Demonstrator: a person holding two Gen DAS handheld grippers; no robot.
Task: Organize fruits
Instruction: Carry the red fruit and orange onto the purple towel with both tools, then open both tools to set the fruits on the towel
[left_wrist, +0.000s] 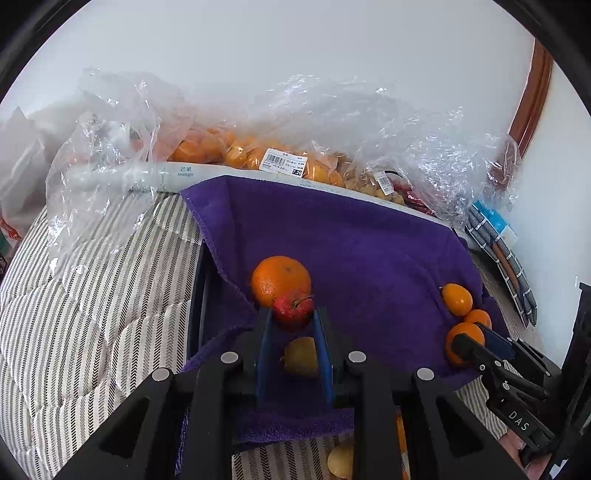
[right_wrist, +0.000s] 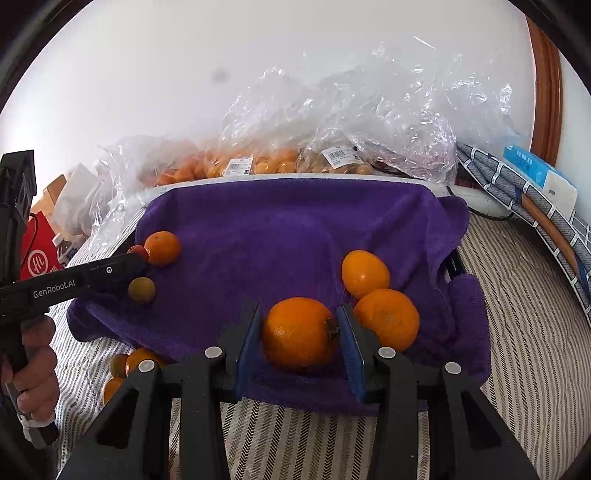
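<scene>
A purple towel (left_wrist: 351, 236) lies over the striped bed, also in the right wrist view (right_wrist: 280, 229). My left gripper (left_wrist: 293, 314) is shut on a small red apple (left_wrist: 293, 308), in front of a big orange (left_wrist: 280, 278). A yellow-green fruit (left_wrist: 301, 356) lies under the fingers. My right gripper (right_wrist: 300, 317) is shut on an orange (right_wrist: 300, 332) just above the towel. Two more oranges (right_wrist: 386, 317) (right_wrist: 364, 273) lie right of it. The left gripper (right_wrist: 138, 258) shows at the left of the right wrist view beside an orange (right_wrist: 162, 247) and the yellow-green fruit (right_wrist: 141, 290).
Clear plastic bags of oranges (left_wrist: 236, 151) and small fruit (right_wrist: 340, 158) line the back against the white wall. Loose fruit (right_wrist: 129, 363) lies on the striped bedding (left_wrist: 92, 314) in front of the towel. A folded grey cloth and a blue box (right_wrist: 539, 177) sit at the right.
</scene>
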